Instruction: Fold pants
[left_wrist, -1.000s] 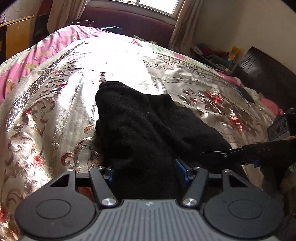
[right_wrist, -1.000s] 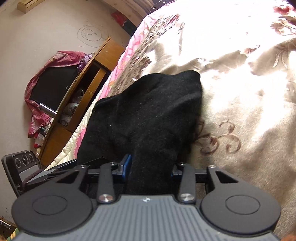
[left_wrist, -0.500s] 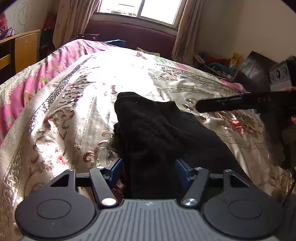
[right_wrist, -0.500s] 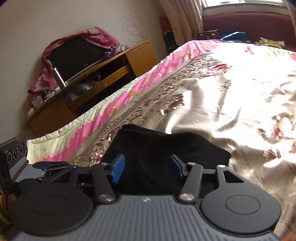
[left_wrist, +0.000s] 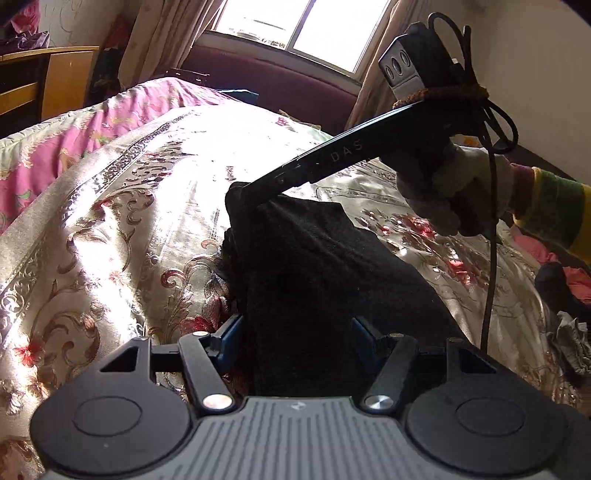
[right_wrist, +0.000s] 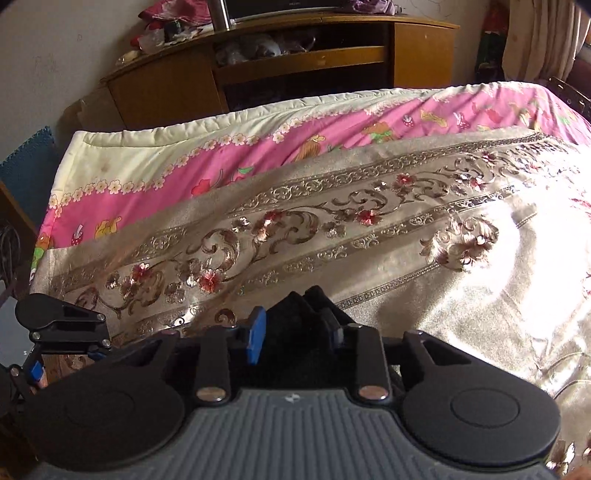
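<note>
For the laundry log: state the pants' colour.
Black, plain; the pants show best in the left wrist view.

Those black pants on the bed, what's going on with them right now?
A person is folding the black pants on a gold floral bedspread, with a handheld gripper in each hand. The left gripper straddles the near end of the cloth. The right gripper, held in a gloved hand, has reached over to the far end; its jaws are closing with bunched black cloth between them. The fold is not finished.
</note>
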